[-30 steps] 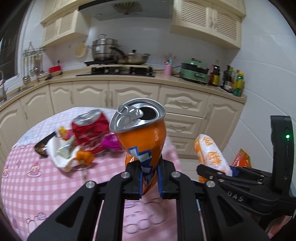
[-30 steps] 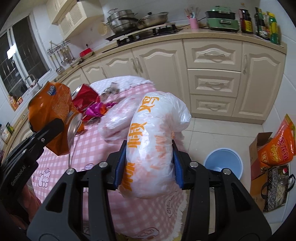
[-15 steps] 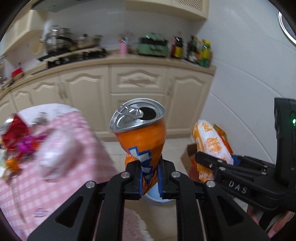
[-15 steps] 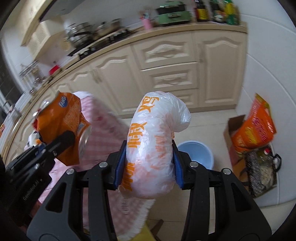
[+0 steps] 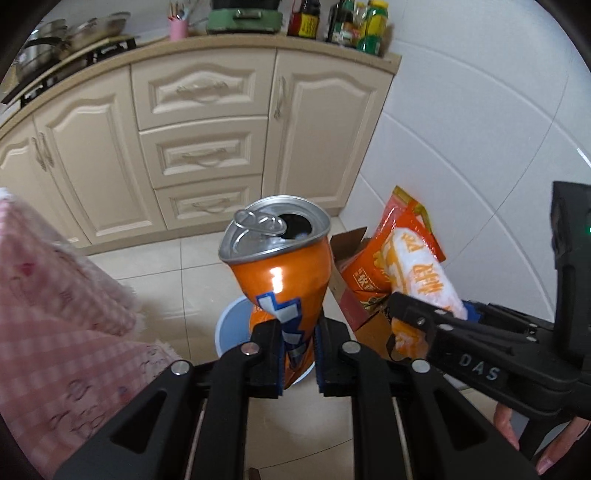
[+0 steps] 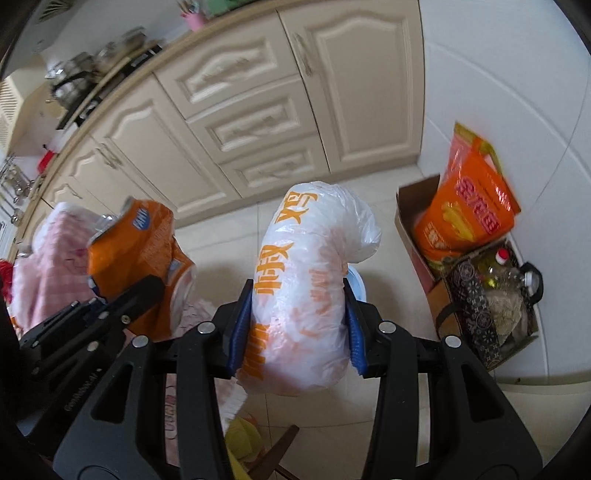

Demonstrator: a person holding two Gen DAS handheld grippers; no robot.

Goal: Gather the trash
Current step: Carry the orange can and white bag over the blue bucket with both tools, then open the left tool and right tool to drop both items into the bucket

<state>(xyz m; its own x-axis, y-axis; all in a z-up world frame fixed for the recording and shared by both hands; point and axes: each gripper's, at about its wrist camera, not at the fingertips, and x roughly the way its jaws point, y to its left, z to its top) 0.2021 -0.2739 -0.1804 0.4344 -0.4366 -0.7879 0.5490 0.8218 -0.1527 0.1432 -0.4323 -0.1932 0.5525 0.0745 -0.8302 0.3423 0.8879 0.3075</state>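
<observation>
**Two grippers carrying trash above a floor bin**

Both grippers point steeply down toward the tiled floor (image 5: 155, 280). The left gripper (image 5: 299, 354) has its jaws clenched on the pinched waist of a crushed orange can (image 5: 284, 266), which stands upright with its opened top toward the camera. The right gripper (image 6: 299, 325) has its jaws pressed against both sides of a bulging white plastic bag (image 6: 306, 295) printed with orange characters, held lengthwise along the fingers. Part of a hand (image 5: 546, 446) shows beneath the right gripper's body at the lower right edge of the left wrist view.

A pale blue bin (image 5: 229, 328) stands on the floor directly behind the can; in the right wrist view only a sliver of its rim (image 6: 359, 284) shows past the bag. The surface with a pink checked cloth (image 5: 55, 314) lies at the left. Cream cabinets (image 5: 199, 155) with three drawers line the back wall beneath a counter bearing bottles (image 5: 354, 22) and a green appliance (image 5: 243, 16).

The left wrist view shows the can's opened top and the bin's round outline. The right wrist view alone shows the cardboard box (image 6: 410, 206) holding an orange packet (image 6: 465, 218), a dark patterned bag (image 6: 491, 314) of bottles beside it, and the can from its side
</observation>
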